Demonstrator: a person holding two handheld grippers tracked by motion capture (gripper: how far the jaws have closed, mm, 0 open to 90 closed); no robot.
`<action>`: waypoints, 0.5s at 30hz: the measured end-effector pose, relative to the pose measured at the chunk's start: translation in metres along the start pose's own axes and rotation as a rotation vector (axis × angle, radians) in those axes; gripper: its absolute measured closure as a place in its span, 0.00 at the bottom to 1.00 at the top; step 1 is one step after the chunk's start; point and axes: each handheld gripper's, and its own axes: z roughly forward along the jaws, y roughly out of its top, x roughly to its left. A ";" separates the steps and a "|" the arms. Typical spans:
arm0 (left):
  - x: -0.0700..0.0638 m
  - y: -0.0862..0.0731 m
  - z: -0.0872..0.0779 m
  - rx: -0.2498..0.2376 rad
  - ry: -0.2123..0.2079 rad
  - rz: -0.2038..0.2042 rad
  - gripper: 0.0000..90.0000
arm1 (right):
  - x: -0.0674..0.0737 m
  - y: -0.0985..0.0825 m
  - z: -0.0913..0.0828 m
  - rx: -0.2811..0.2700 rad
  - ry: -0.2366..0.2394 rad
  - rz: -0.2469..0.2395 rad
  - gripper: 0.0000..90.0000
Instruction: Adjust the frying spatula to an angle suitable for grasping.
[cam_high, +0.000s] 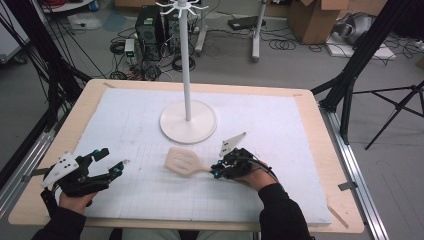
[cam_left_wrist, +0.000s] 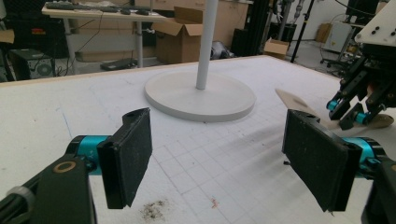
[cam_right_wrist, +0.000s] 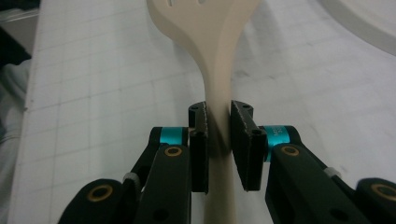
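White foam board (cam_high: 150, 195), jaws clamp spatula (cam_right_wrist: 212, 51)

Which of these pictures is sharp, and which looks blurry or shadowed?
High view: even light, soft detail, faint shadow under the spatula. Left gripper view: the pads are crisp, the room behind is softer. Right gripper view: the spatula blade near the top edge blurs, dark shadow between the jaws.

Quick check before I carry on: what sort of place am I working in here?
Most likely a lab or workshop set up for recording, not a kitchen. The table carries a white gridded foam board; behind it, cables and a computer tower sit on the floor, with cardboard boxes and black tripod legs around.
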 end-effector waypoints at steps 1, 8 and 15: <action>0.000 0.000 0.000 -0.002 -0.001 -0.002 0.27 | 0.001 0.003 0.004 0.001 0.016 -0.013 0.86; 0.000 0.000 0.000 -0.002 -0.003 -0.001 0.27 | 0.014 0.026 0.030 0.040 0.127 -0.113 0.86; -0.001 0.000 0.001 0.002 -0.011 -0.001 0.27 | 0.020 0.031 0.043 0.078 0.188 -0.153 0.86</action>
